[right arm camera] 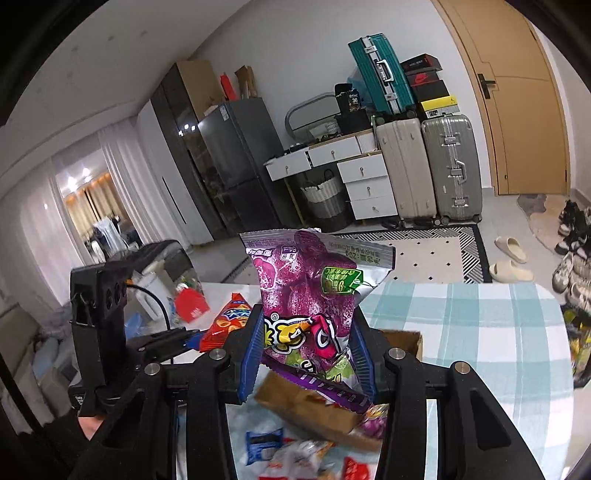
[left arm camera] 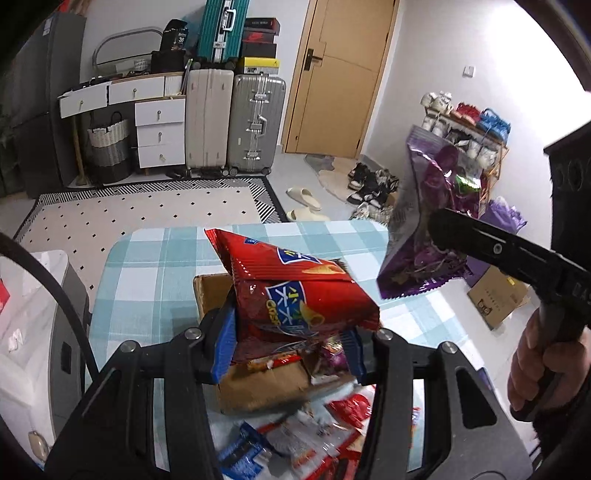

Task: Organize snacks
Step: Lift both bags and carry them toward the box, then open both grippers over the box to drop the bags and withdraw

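A red snack bag [left arm camera: 295, 291] hides most of the cardboard box [left arm camera: 258, 387]; small packets [left arm camera: 295, 443] below are blurred, cut off by the frame edge; their labels are unreadable.

teal suitcase [left arm camera: 218, 27] atop grey [left arm camera: 255, 125] and beige suitcases [left arm camera: 208, 118] beside a wooden door [left arm camera: 343, 74]

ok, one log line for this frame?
left tool: shut on red bag | right tool: shut on purple bag | both bags held above box | loose snacks on table

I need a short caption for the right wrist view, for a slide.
Right gripper holds a purple snack bag above a cardboard box on a checked table.
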### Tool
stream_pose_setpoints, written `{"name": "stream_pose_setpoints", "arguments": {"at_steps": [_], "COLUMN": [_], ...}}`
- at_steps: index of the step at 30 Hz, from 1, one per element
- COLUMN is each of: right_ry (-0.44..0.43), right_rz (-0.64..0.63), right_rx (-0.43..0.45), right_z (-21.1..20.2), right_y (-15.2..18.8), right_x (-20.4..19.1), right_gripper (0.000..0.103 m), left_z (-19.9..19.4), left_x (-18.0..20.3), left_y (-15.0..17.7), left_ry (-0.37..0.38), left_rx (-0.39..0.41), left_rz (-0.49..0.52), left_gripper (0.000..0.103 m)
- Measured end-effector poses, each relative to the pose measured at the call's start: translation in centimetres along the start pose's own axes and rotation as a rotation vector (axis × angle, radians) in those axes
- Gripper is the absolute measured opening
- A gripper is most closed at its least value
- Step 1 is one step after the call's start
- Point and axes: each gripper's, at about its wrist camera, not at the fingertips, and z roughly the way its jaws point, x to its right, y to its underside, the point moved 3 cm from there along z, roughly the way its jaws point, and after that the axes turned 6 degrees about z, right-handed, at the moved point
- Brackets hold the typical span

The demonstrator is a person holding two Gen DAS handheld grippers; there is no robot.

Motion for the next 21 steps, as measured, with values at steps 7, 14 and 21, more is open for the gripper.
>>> {"name": "stream_pose_setpoints", "arguments": {"at_steps": [7,14,21], "right_ry": [0.029,0.044,0.070], "right_rz": [-0.018,0.022,0.028], "right_rx": [-0.067,-0.111,-0.158], "right_z": [5.1,8.4,10.5], "right_y": [-0.2,0.6,1.9], "right_x": [1.4,4.0,5.8], "right_gripper": [0.044,0.044,0.044], "left_z": [5.3,10.0,12.5], "left_x": [-1.4,-2.8,-2.5], "left_y": [-0.1,0.8,1.8], "left_ry": [-0.008,-0.016,-0.042], "left_rx": [-0.061,-0.116,-0.154], "left_rz": [-0.019,-0.025,0.014], "left_gripper": [0.046,0.046,0.047]}}
